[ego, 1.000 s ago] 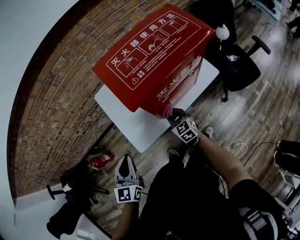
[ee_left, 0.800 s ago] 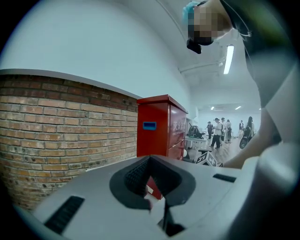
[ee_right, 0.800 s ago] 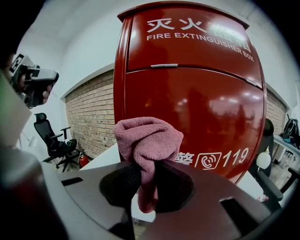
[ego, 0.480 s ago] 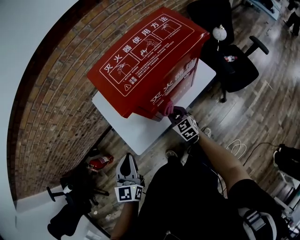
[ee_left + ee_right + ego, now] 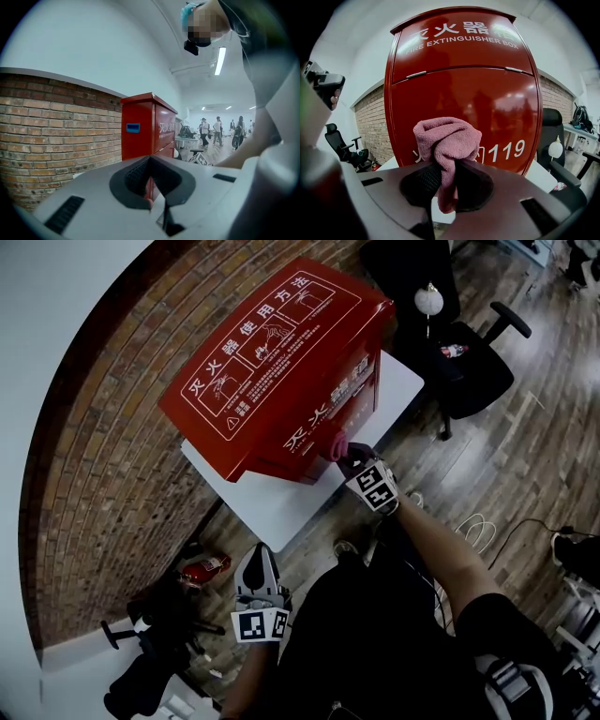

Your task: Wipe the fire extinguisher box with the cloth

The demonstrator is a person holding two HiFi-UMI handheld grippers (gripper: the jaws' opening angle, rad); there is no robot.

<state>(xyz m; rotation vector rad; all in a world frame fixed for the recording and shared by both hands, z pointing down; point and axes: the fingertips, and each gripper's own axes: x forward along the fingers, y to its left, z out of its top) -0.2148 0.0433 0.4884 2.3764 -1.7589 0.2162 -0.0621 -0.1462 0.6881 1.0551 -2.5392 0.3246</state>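
Head view, fire extinguisher box (image 5: pixel 281 371): sitting shut on the white table (image 5: pixel 281 507) beside the brick wall (image 5: pixel 103 474), its inside hidden.
Right gripper (image 5: pixel 445 183): reaching forward, jaws clamping the pink cloth (image 5: pixel 447 138) and holding it against the box's lower front panel.
Left gripper (image 5: pixel 151 187): hanging low beside the person's body, well apart from the box, jaws pressing together on nothing.

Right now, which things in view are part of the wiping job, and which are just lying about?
In the job: fire extinguisher box, pink cloth, right gripper clamping it.
Lying about: white table under the box, black office chair, red extinguisher on the floor, white cable, left gripper, shut and empty.
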